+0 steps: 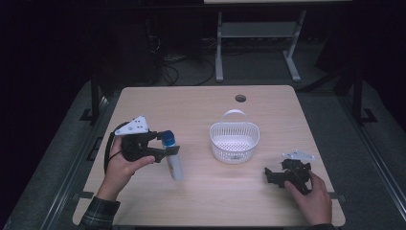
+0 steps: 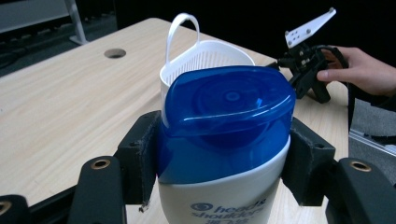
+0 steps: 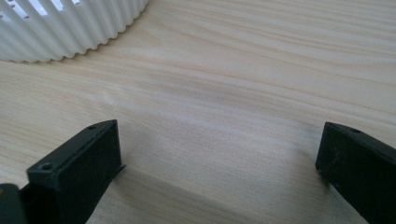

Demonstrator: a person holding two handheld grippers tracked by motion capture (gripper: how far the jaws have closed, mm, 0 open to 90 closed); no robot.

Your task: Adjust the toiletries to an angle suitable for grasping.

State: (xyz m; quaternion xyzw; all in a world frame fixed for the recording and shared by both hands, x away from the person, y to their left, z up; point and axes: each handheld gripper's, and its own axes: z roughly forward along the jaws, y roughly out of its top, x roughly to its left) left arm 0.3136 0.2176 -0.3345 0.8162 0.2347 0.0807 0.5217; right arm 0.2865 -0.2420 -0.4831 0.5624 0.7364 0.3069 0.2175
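A white shampoo bottle with a blue cap hangs above the table, left of centre. My left gripper is shut on it just below the cap, and both pads press against its sides. The white slatted basket with its upright handle stands at the middle of the table, to the right of the bottle and empty. My right gripper rests low near the front right of the table, open, with bare wood between its jaws; the basket stands just beyond its jaws.
The light wooden table has a round cable hole at its far edge. A metal table frame and cables stand on the dark floor behind. In the left gripper view the other hand holds its gripper at the far right.
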